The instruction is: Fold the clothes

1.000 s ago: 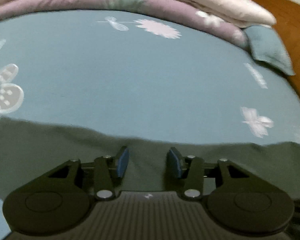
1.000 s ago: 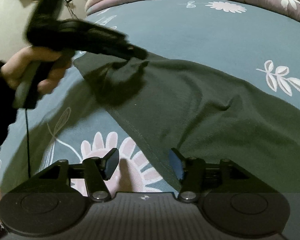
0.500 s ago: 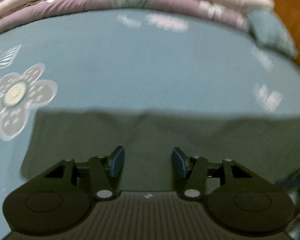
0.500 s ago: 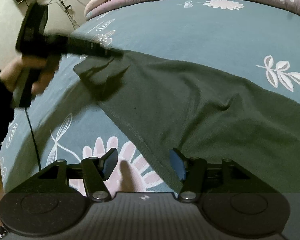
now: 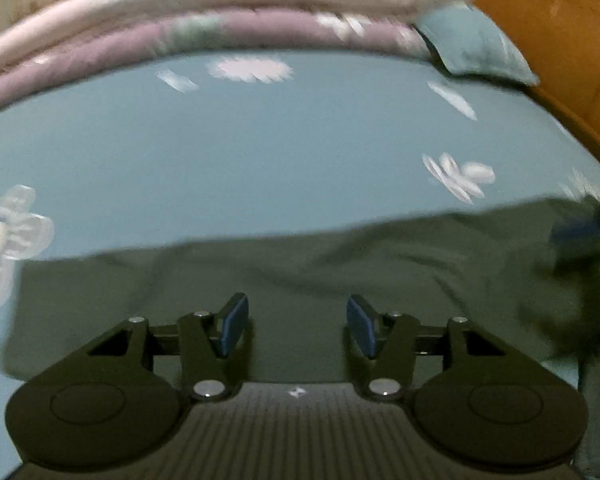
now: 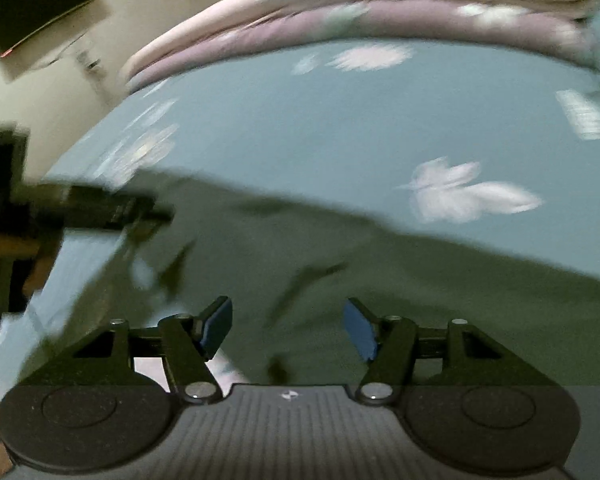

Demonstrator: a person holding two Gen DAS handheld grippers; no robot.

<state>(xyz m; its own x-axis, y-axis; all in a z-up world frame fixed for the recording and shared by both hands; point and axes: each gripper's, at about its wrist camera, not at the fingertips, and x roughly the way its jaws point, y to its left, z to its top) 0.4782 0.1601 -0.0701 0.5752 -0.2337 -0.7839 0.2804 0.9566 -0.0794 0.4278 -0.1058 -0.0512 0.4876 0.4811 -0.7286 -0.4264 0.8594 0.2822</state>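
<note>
One dark green garment (image 5: 300,280) is spread flat across the near part of a bed (image 5: 260,152) covered by a blue-grey flowered sheet. In the left wrist view the left claw (image 5: 297,325) is seen just above the garment's near-middle, its blue pads apart and nothing gripped between them; its jaws have just been opening. In the right wrist view the right claw (image 6: 287,327) is likewise poised over the cloth, with the garment's near left edge lying below the left finger; its jaws have also just been opening, and nothing is pressed by its pads. The left claw (image 6: 100,208) is also seen at the far left of that view, blurred, at the garment's far left corner, held by a hand (image 6: 4,256). Folded pink and mauve quilts (image 5: 220,12) are stacked along the far edge of the bed, a blue-grey pillow (image 5: 476,52) lies at the far right, and an orange-brown wooden headboard (image 5: 560,32) stands beyond it. A dark screen (image 6: 40,4) is mounted on the far left wall.
</note>
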